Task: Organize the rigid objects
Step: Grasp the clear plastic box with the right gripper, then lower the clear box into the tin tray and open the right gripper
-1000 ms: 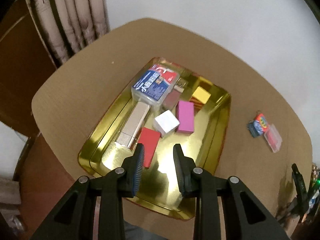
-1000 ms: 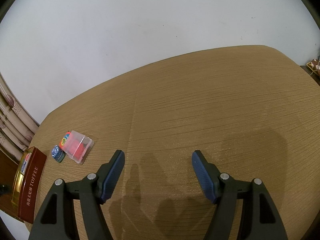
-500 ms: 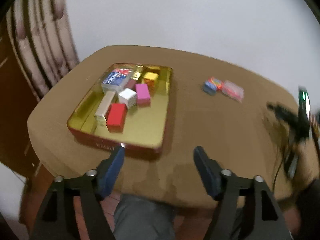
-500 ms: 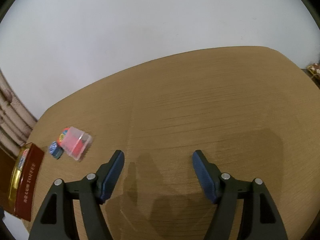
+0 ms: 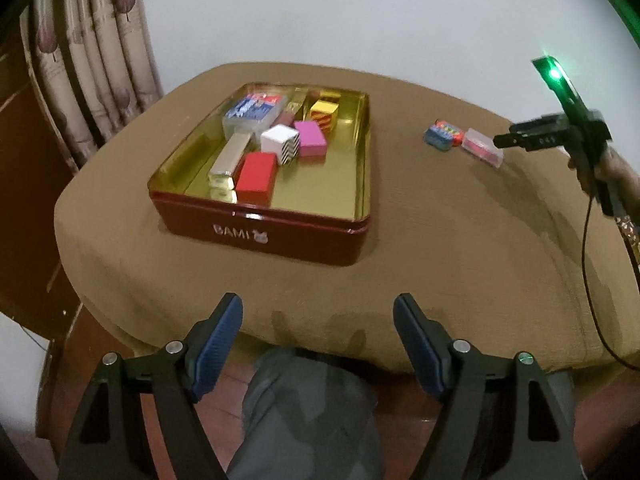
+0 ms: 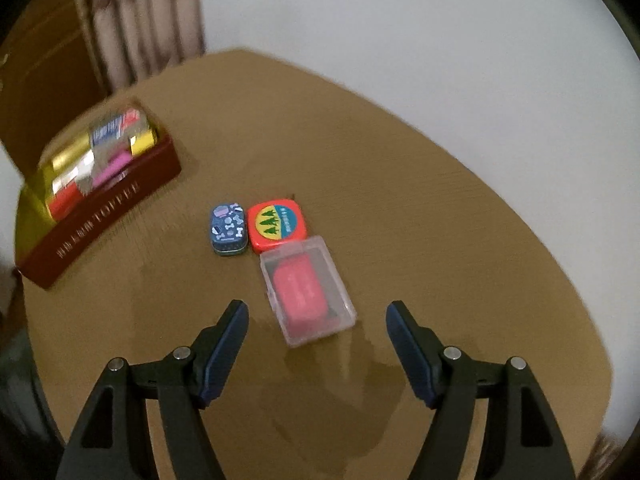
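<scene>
Above a brown counter (image 5: pixel 440 240), the right gripper (image 6: pixel 317 332) hangs with its fingers spread and empty, lined up on a clear plastic case (image 6: pixel 307 290) with a pink insert that lies just beyond the tips. Touching the case's far end sit a small blue tin (image 6: pixel 227 229) and a round-cornered red tin (image 6: pixel 277 224), side by side: three loose items apparently waiting to join the rest.

To the left stands the red toffee tin (image 5: pixel 264 232), gold inside, already holding a red box (image 5: pixel 256 176), a white patterned box (image 5: pixel 280 145), a pink box (image 5: pixel 310 138), a yellow box (image 5: pixel 324 114), a long gold bar (image 5: pixel 230 160) and a blue-labelled clear pack (image 5: pixel 254 114), packed toward its far left.

The left gripper (image 5: pixel 318 338) hovers released off the counter's near edge, above the person's grey-clad lap (image 5: pixel 304 412), apparently clear of the work.

Only the left view shows the tin's contents sharply, and the right tool from outside with its green light (image 5: pixel 554 74); only the right view shows the tins' lid designs.
</scene>
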The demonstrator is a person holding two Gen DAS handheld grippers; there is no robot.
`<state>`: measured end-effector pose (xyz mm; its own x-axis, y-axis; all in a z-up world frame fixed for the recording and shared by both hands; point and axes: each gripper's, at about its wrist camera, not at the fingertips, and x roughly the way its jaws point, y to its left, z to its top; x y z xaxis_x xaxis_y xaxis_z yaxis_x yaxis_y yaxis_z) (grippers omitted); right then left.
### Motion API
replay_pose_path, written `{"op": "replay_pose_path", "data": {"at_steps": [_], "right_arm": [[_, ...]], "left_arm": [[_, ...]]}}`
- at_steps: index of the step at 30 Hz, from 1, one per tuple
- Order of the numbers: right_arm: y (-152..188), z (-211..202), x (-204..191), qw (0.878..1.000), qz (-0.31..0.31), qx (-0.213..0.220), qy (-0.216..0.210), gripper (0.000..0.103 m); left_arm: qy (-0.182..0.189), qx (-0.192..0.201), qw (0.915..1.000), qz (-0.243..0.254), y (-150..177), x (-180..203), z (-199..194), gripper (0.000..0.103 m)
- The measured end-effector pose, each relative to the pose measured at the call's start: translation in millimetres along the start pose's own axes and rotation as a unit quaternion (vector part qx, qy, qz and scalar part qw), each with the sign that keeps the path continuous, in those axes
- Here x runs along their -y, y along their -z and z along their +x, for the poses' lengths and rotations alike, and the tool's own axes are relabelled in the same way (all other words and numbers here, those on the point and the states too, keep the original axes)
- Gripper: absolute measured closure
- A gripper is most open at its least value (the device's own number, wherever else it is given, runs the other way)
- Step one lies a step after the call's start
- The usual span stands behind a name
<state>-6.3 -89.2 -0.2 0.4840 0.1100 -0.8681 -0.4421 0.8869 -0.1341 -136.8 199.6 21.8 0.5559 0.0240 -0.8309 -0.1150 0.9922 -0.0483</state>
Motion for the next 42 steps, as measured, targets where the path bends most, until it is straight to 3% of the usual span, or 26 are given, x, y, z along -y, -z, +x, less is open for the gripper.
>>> {"op": "replay_pose_path", "data": {"at_steps": [6,9,12,13,17,21,23,26,31,35,37,42], "right_arm": [[-17.6,44.7,-12.3,0.996,-0.054,-0.064,0.007,0.029],[-23.9,63.7,-10.0,0.995,-0.050,-0.081,0.002,0.029],[-24.2,73.0,4.3,0.995,0.010,-0.087,-0.047,0.036],[-23.1,72.1,6.9,0.995,0.024,-0.081,-0.051,0.045],[-3.2,57.5,8.3,0.994,0.068,-0.070,-0.049,0.048],[8.5,22.9,0.4,0.984,0.144,-0.051,-0.090,0.048],[-0.2,-1.1,-14.6,0.976,0.170,-0.034,-0.130,0.048],[-29.8,-34.4,-68.2,0.963,0.181,-0.019,-0.200,0.048],[-74.7,-42.5,-153.7,0.947,0.182,-0.045,-0.262,0.048],[-94.2,-27.0,-212.6,0.953,0.170,-0.071,-0.240,0.048],[-98.3,-13.7,-223.2,0.951,0.177,-0.086,-0.240,0.048],[-93.4,15.0,-242.5,0.958,0.174,-0.106,-0.201,0.048]], "left_arm": [[-0.002,-0.016,0.9999,0.005,2.8,0.4,11.5,0.029],[-0.004,-0.023,0.9997,0.005,4.3,-1.0,15.9,0.029],[-0.005,-0.033,0.9994,-0.005,4.8,-5.1,20.6,0.029],[-0.005,-0.034,0.9994,-0.009,4.4,-7.3,20.6,0.029],[-0.006,-0.032,0.9993,-0.016,5.0,-15.8,16.0,0.029],[-0.006,-0.037,0.9992,-0.014,10.0,-25.5,11.6,0.028],[-0.007,-0.041,0.9991,-0.011,13.6,-29.8,9.0,0.028],[-0.012,-0.041,0.9991,-0.007,16.2,-36.1,2.2,0.028],[-0.026,-0.009,0.9996,-0.004,13.4,-55.3,-20.7,0.026],[-0.028,0.008,0.9993,-0.022,11.6,-74.8,-33.1,0.023],[-0.030,0.006,0.9992,-0.026,11.8,-82.7,-33.4,0.022],[-0.032,-0.011,0.9985,-0.043,14.9,-99.7,-26.3,0.022]]}}
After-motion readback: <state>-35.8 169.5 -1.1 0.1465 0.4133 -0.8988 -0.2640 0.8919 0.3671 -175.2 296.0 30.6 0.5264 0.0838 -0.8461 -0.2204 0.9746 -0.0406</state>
